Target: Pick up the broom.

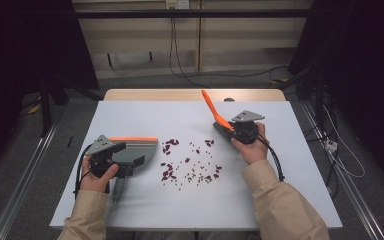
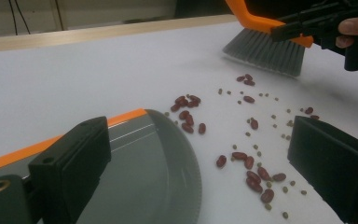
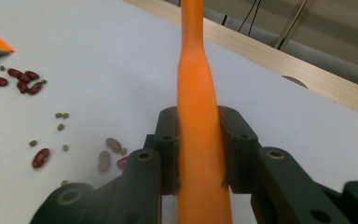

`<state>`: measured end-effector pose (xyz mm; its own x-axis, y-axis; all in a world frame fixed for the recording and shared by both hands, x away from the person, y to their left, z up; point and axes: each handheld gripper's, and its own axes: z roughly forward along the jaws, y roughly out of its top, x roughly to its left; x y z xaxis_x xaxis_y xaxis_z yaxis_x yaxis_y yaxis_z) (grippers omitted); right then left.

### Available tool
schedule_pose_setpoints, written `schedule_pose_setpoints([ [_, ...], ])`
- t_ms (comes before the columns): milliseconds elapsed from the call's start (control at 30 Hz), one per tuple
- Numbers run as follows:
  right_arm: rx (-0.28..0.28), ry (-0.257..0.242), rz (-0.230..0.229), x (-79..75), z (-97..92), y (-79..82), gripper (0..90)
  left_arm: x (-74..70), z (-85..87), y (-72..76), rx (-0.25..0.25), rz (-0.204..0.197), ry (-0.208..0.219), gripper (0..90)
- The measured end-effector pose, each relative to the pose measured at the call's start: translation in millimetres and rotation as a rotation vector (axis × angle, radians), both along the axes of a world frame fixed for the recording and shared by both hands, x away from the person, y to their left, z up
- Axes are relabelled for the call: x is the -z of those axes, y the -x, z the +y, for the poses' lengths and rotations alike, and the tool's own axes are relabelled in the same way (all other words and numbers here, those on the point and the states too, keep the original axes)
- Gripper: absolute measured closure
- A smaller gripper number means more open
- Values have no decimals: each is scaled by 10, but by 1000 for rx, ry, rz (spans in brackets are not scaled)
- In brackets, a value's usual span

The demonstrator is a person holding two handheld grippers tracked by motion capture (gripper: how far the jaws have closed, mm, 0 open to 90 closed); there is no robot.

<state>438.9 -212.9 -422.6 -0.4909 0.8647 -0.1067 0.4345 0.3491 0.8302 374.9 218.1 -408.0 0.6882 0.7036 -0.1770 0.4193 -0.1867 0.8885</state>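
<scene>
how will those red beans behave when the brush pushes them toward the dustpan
The red beans look smooth and rounded, so they will probably roll and scatter rather than slide together. They seem light; the brush bristles should move them easily. Some may bounce past the dustpan lip.

Table (image 1: 130, 200): white top, pale wood edge along far side. Directly on it: grey dustpan (image 1: 142, 149) w/ orange rim, left of centre, flat on surface. Red beans (image 1: 170, 145) scattered mid-table in loose clusters, nearest ones just beside dustpan lip. Small green beans (image 1: 192, 175) mixed in among the red, mostly twd near/right side of scatter. Rest of top bare white.
</scene>
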Motion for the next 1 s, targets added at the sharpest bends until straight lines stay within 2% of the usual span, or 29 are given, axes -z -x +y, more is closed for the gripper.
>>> schedule_pose_setpoints([
  [67, -11, 28, -12, 39, 29, -47, 713, 0, 20, 6, 2, -3, -1, 58],
  [133, -33, 22, -2, 48, 70, -59, 713, 4, 33, 13, 0, -4, 0, 57],
  [300, -95, 99, -5, 43, 209, 20, 712, 8, 61, 14, -9, -4, 1, 58],
  [333, -111, 78, 3, 38, 231, 49, 712, 6, 60, 15, -9, -5, 1, 58],
  [533, -143, 70, 15, 25, 275, 132, 712, -1, 47, 23, -2, -8, 4, 59],
  [633, -158, 47, 26, 19, 285, 179, 712, 0, 47, 22, 0, -8, 2, 59],
  [1000, -202, 53, 31, 4, 417, 328, 712, -3, 37, 25, 3, -10, -2, 60],
])
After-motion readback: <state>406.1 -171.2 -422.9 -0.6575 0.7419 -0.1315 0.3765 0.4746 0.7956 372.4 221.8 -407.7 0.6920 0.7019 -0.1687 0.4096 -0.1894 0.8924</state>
